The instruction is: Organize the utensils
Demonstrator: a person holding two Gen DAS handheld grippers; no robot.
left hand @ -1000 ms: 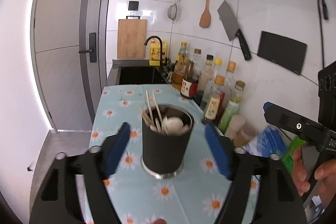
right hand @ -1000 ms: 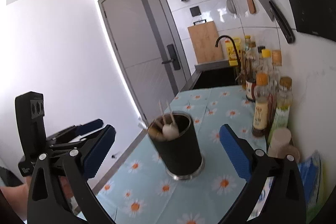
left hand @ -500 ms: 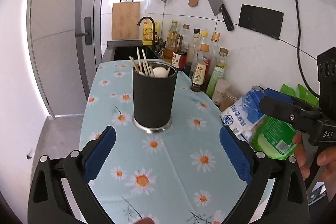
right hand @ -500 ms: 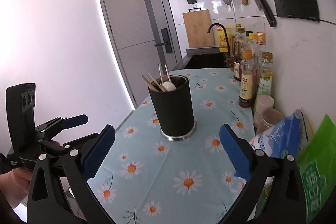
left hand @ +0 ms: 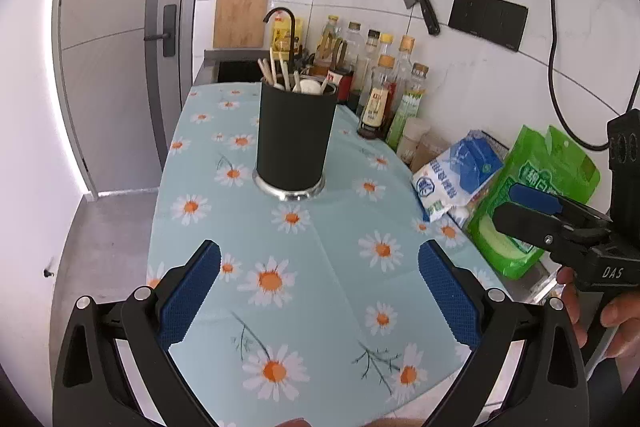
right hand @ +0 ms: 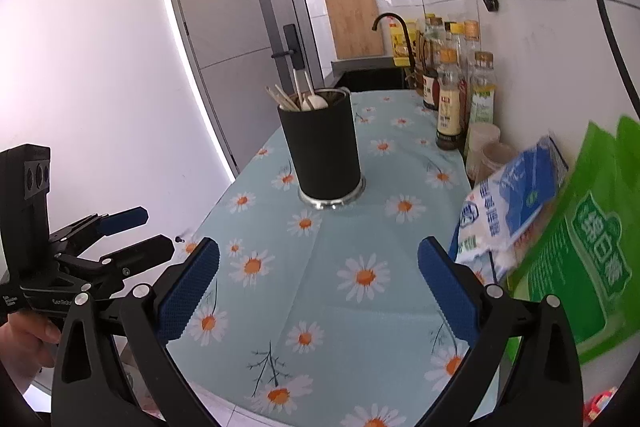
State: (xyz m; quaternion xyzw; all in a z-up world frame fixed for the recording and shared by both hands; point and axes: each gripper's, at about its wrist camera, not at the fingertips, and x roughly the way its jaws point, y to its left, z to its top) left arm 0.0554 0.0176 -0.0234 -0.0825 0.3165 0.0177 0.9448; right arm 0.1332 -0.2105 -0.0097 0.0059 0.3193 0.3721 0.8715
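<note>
Left wrist view: my left gripper (left hand: 319, 283) has its blue pads spread wide apart, gripping nothing, above the daisy-print tablecloth (left hand: 328, 255). The black utensil holder (left hand: 295, 137) stands upright on the cloth, well ahead of the pads, with chopsticks (left hand: 269, 69) and a white spoon (left hand: 310, 86) inside. My right gripper (right hand: 318, 285) is likewise spread wide and empty. Blue-white bag (right hand: 506, 199) and green bag (right hand: 580, 251) lie at the cloth's right edge.
</note>
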